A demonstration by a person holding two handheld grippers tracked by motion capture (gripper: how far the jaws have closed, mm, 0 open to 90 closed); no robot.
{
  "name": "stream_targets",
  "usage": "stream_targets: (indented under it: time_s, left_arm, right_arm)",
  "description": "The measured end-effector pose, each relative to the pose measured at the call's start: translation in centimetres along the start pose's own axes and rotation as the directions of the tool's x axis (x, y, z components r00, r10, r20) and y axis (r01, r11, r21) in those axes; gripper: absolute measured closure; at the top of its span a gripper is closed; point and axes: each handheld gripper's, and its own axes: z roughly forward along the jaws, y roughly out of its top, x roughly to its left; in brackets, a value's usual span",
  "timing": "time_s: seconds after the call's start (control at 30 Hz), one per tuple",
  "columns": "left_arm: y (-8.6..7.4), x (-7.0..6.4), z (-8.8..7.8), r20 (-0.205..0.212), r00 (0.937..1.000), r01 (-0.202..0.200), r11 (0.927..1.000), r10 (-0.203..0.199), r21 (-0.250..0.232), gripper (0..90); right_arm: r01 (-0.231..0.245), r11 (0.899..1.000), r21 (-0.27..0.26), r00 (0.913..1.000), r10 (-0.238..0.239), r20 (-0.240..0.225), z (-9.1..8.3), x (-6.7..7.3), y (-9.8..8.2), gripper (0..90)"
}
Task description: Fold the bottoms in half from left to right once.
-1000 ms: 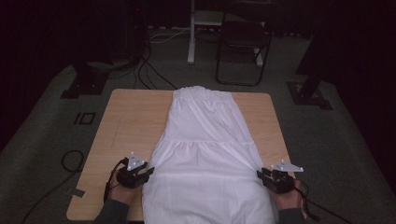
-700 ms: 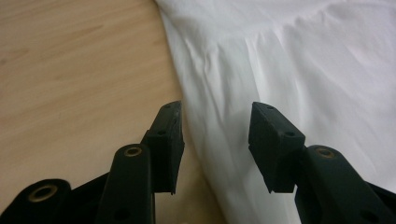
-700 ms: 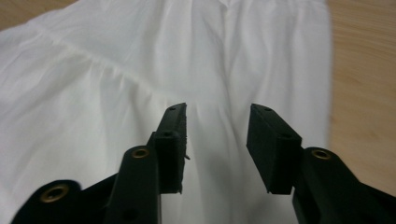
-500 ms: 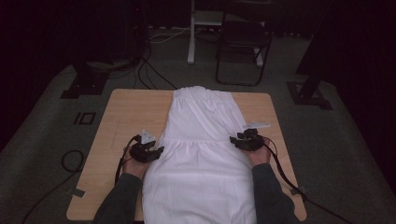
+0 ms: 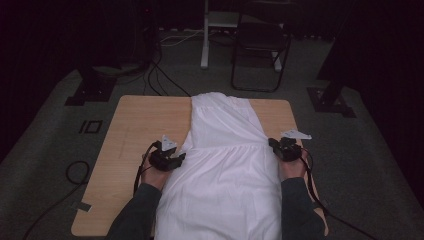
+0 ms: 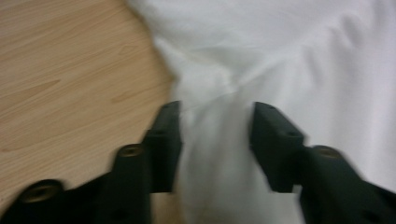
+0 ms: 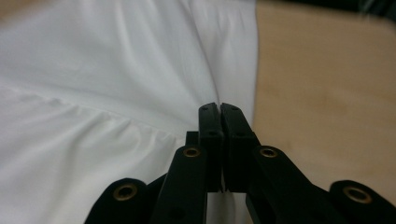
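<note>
Both grippers are moved up from the near corners to the white dress (image 5: 225, 160) waist seam on the wooden table (image 5: 135, 125). Left gripper (image 6: 215, 135) jaws, just opening, are spread astride the dress edge; right gripper (image 7: 219, 109) is clamped shut at the opposite edge, cloth apparently pinched. Folding is judged barely begun

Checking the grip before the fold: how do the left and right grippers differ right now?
The left gripper has its jaws apart, opening, with white dress fabric loose between them; the right gripper has just closed its jaws at the dress's edge. The left sits at the dress's left side, the right at its right. Both are near the gathered waist seam.
</note>
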Motion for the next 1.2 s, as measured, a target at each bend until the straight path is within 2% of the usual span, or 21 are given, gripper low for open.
stream_targets:
  time_s: [0.1,0.17,0.23,0.27,0.33,0.37,0.43,0.5,0.57,0.67,0.8,1.0,1.07,1.1,1.13,1.2]
  left_arm:
    - [0.8,0.0,2.3,-0.027,0.9996,-0.005,0.9995,0.006,0.032,39.8]
    - [1.2,0.2,3.8,-0.036,0.9993,0.002,0.9982,0.000,0.060,39.2]
    - [1.2,0.7,5.1,-0.019,0.9997,0.017,0.9955,-0.016,0.093,41.8]
    - [1.1,0.9,5.5,0.001,0.9997,0.022,0.9939,-0.023,0.108,48.2]
    - [0.8,1.0,5.5,0.045,0.9990,-0.001,0.9948,-0.004,0.101,70.5]
    - [0.8,0.8,5.3,0.040,0.9991,-0.015,0.9941,0.011,0.107,80.5]
    - [0.5,0.4,4.8,0.012,0.9985,-0.055,0.9926,0.054,0.109,84.7]
    - [-0.2,0.4,3.9,0.000,0.9992,-0.040,0.9953,0.040,0.088,85.2]
    - [-1.4,0.9,2.8,0.007,1.0000,-0.003,0.9979,0.002,0.064,85.3]
    - [-3.5,1.2,0.8,0.024,0.9993,0.028,0.9987,-0.029,0.042,85.4]
    - [-6.1,0.4,-2.0,0.050,0.9974,0.050,0.9983,-0.051,0.030,85.3]
    - [-8.3,-1.9,-5.0,0.068,0.9977,-0.007,0.9983,0.003,0.059,85.0]
    - [-8.7,-2.0,-5.4,0.087,0.9961,-0.023,0.9979,0.018,0.060,83.2]
    - [-8.6,-2.0,-5.6,0.085,0.9959,-0.033,0.9987,0.029,0.039,79.5]
    - [-8.5,-1.8,-5.7,0.083,0.9960,-0.033,0.9994,0.032,0.010,73.4]
    - [-7.9,-1.3,-5.6,0.073,0.9972,-0.012,0.9998,0.013,-0.013,64.0]
  right_arm:
    - [-0.021,0.996,0.087,0.9996,0.019,0.019,2.4,-0.8,-1.8,87.2]
    - [-0.032,0.993,0.110,0.9993,0.030,0.021,3.4,-0.8,-2.4,86.9]
    - [-0.024,0.993,0.113,0.9994,0.021,0.029,3.7,-0.6,-2.5,86.6]
    - [-0.019,0.993,0.115,0.9995,0.016,0.028,3.7,-0.6,-2.5,86.5]
    - [-0.013,0.992,0.123,0.9997,0.010,0.024,3.6,-0.6,-2.5,86.2]
    - [-0.011,0.992,0.123,0.9998,0.009,0.020,3.6,-0.6,-2.5,86.3]
    - [-0.016,0.993,0.120,0.9998,0.015,0.010,3.5,-0.5,-2.7,86.9]
    - [-0.033,0.993,0.113,0.9994,0.034,-0.005,3.2,-0.4,-3.1,87.3]
    - [-0.025,0.993,0.113,0.9995,0.028,-0.018,2.7,0.0,-3.5,87.4]
    - [-0.010,0.994,0.113,0.9984,0.016,-0.055,1.4,0.9,-4.5,87.5]
    - [0.019,0.994,0.104,0.9948,-0.008,-0.102,-0.9,2.6,-6.5,87.5]
    - [0.038,0.992,0.121,0.9913,-0.023,-0.130,-4.6,4.8,-9.3,87.5]
    - [0.044,0.991,0.130,0.9891,-0.025,-0.145,-5.5,5.1,-9.8,87.3]
    - [0.043,0.989,0.140,0.9875,-0.020,-0.156,-5.8,5.2,-9.9,85.8]
    - [0.050,0.989,0.138,0.9858,-0.027,-0.165,-5.9,5.2,-9.9,80.4]
    - [0.047,0.993,0.104,0.9838,-0.028,-0.177,-6.1,4.9,-9.3,65.1]
